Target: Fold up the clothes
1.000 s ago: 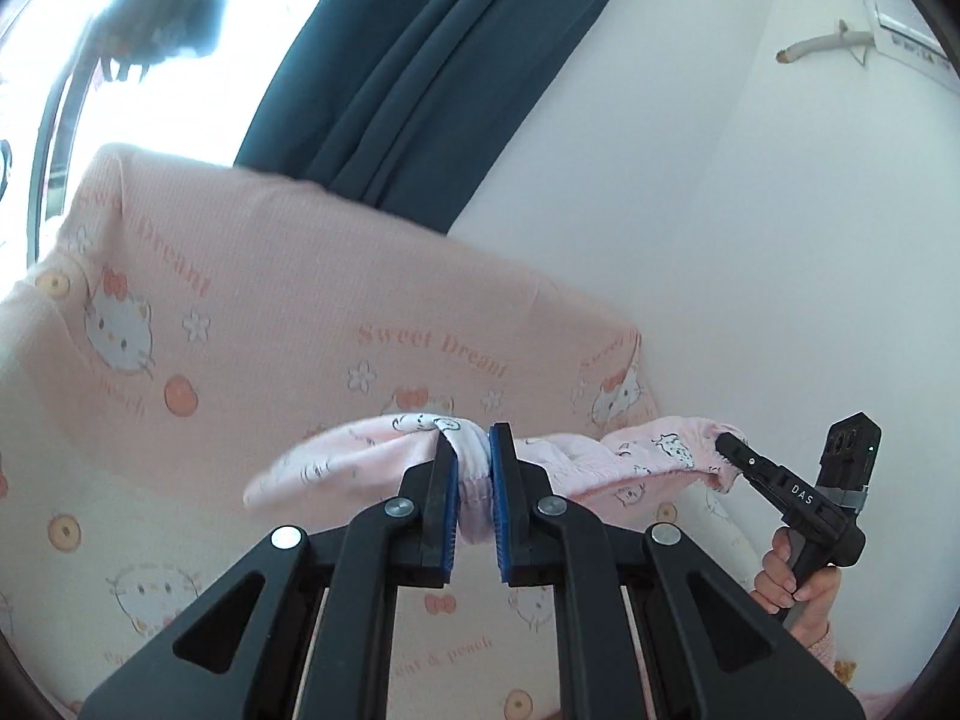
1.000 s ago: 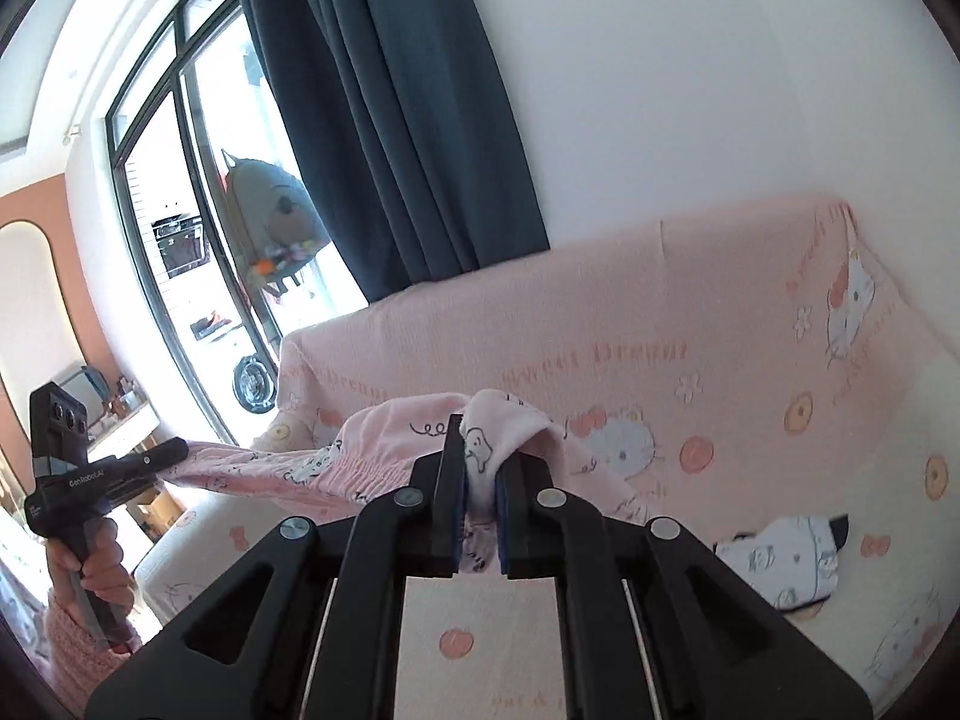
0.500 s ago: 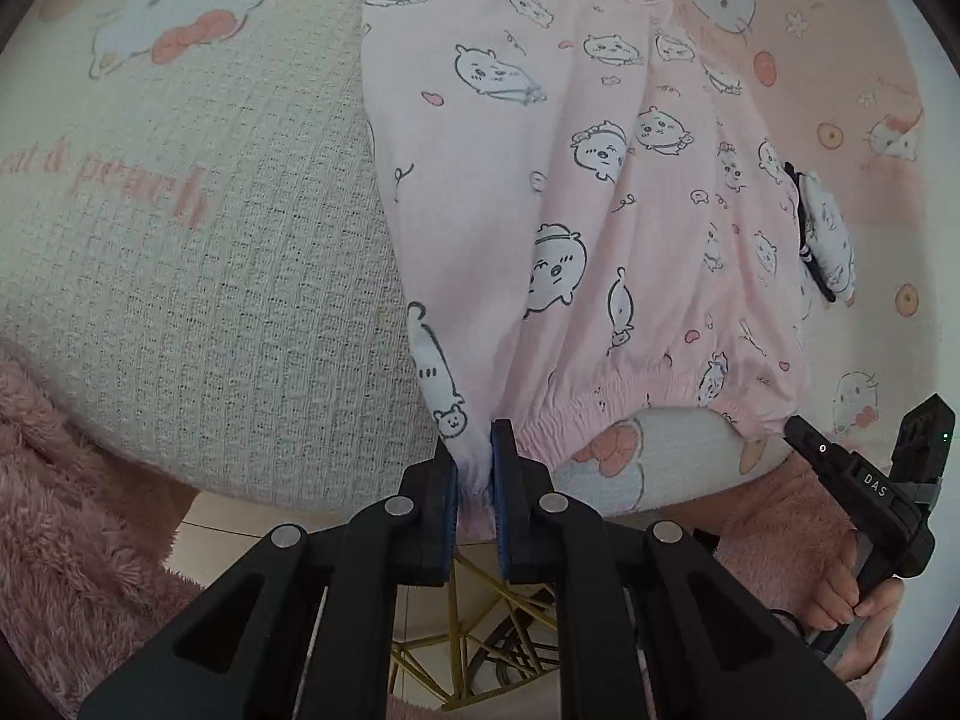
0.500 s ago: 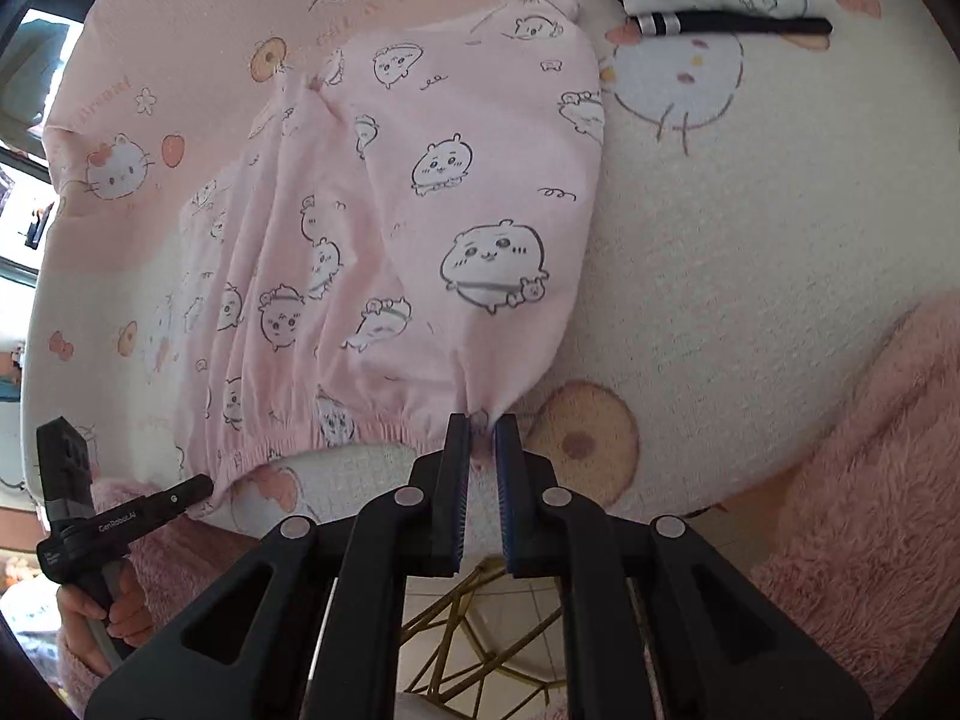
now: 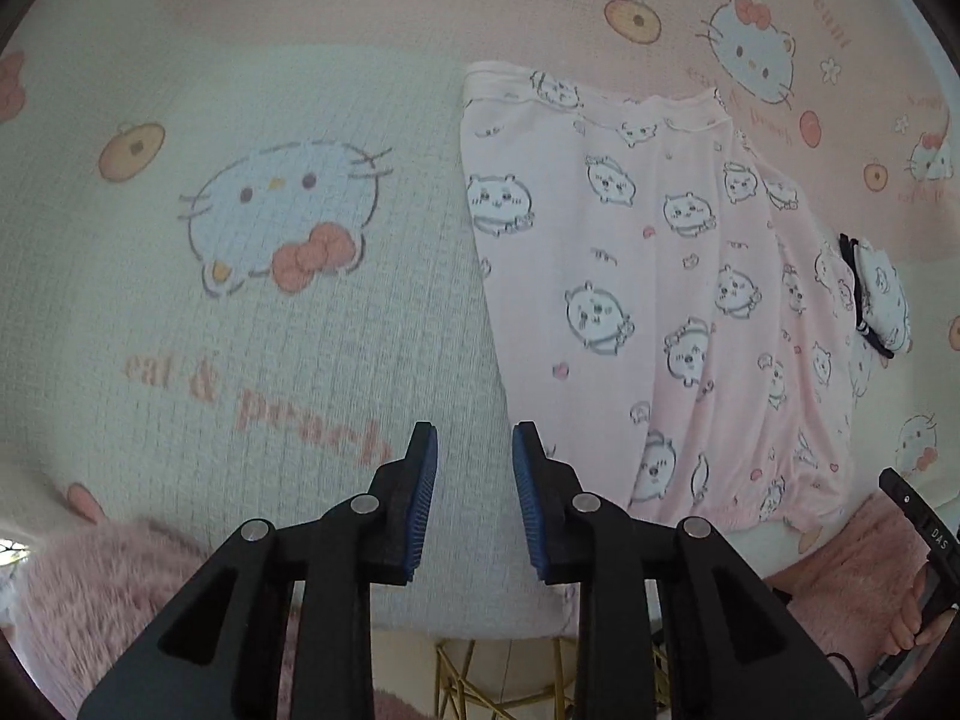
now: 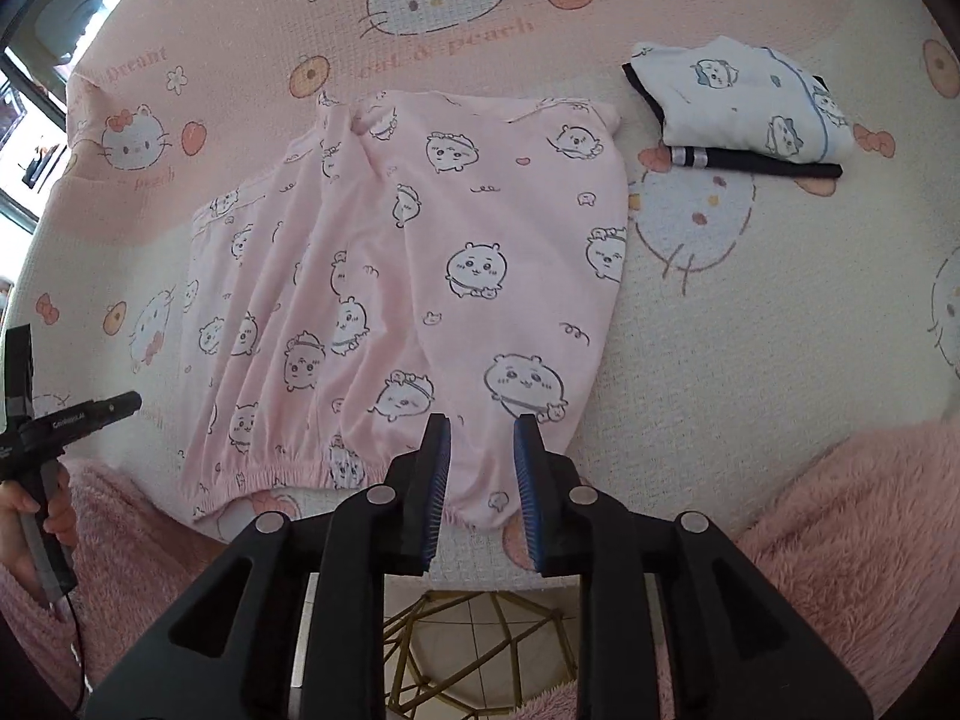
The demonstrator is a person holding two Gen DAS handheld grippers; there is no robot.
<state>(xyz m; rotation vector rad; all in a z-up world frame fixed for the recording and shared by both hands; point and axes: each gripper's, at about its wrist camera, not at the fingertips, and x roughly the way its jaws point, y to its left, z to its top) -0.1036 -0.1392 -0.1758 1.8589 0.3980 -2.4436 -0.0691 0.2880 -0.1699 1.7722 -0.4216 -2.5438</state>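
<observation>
Pink cartoon-print pyjama trousers (image 5: 672,294) (image 6: 408,288) lie spread flat on the sofa seat, elastic waistband toward me at the seat's front edge. My left gripper (image 5: 474,450) is open with nothing between its blue pads, over bare sofa cover just left of the trousers. My right gripper (image 6: 480,444) is open too, hovering over the waistband's right end without holding it. The left gripper (image 6: 114,405) also shows at the left edge of the right wrist view, held by a hand.
A folded white and black garment (image 6: 744,114) (image 5: 879,294) lies on the seat to the right of the trousers. The sofa cover (image 5: 240,312) has a cat and peach print. Pink fluffy sleeves (image 6: 852,516) frame the bottom corners. A gold wire frame (image 6: 480,648) stands on the floor below.
Both grippers have let go of the waistband and opened. The trousers, held up in the air a second ago, now lie flat on the seat, and the left gripper has shifted left.
</observation>
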